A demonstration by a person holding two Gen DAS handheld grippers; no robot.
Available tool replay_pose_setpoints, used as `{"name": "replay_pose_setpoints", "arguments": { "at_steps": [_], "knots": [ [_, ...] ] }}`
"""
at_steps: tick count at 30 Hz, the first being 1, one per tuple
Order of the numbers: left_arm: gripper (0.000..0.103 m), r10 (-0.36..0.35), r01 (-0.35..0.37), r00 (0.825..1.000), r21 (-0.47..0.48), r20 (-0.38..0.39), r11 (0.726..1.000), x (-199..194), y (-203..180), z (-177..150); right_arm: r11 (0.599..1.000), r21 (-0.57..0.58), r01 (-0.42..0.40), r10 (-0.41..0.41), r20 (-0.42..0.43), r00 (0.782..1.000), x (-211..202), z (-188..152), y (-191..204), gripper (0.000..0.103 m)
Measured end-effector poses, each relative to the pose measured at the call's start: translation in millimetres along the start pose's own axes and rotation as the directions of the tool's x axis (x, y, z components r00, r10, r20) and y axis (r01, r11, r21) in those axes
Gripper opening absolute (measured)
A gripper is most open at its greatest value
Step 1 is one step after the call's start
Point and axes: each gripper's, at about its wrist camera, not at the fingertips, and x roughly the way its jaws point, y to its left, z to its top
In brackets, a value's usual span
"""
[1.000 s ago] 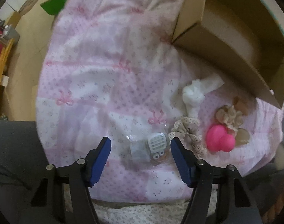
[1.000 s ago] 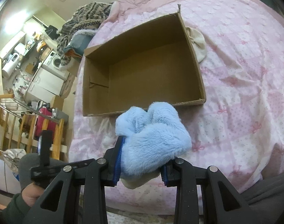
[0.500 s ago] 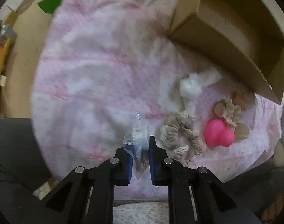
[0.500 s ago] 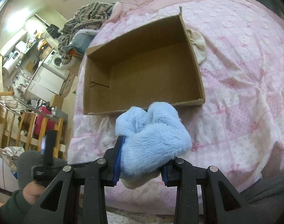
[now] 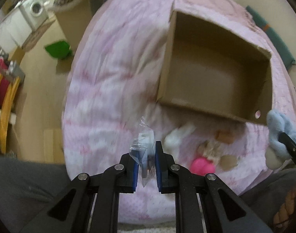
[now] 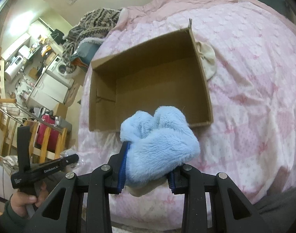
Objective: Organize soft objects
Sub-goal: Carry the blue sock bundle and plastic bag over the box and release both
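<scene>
My left gripper [image 5: 146, 155] is shut on a clear plastic bag [image 5: 143, 145] with a small pale item inside, lifted above the pink quilt. An open cardboard box [image 5: 212, 108] stands just beyond it. My right gripper [image 6: 146, 165] is shut on a fluffy light-blue plush [image 6: 159, 139], held in front of the same box [image 6: 101, 104]. The plush also shows at the right edge of the left wrist view [image 5: 282, 134]. On the quilt lie a white knotted cloth [image 5: 177, 137], a beige scrunchie [image 5: 214, 147] and a pink round toy [image 5: 202, 166].
The pink patterned quilt [image 6: 255, 97] covers the bed. A cream cloth [image 6: 208, 60] lies against the box's right wall. A knitted sweater [image 6: 93, 25] is heaped at the bed's far end. The floor, a green item [image 5: 58, 49] and wooden furniture [image 5: 4, 101] are to the left.
My left gripper has closed on the plastic bag and lifted it off the quilt toward the box. The right gripper keeps holding the blue plush almost still.
</scene>
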Motion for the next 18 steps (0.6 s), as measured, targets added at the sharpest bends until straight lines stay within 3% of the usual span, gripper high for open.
{"name": "replay_pose_setpoints", "arguments": {
  "at_steps": [5, 18],
  "knots": [
    [0.013, 0.005, -0.008, 0.998, 0.042, 0.069, 0.999, -6.8, -19.3, 28.2, 0.999, -0.046, 0.002, 0.0, 0.053, 0.999, -3.4, 22.9, 11.7, 0.035],
    [0.013, -0.006, -0.01, 0.99, 0.109, 0.143, 0.994, 7.3, -56.1, 77.2, 0.995, -0.094, 0.011, -0.001, 0.103, 0.995, 18.1, 71.9, 18.0, 0.035]
  ]
}}
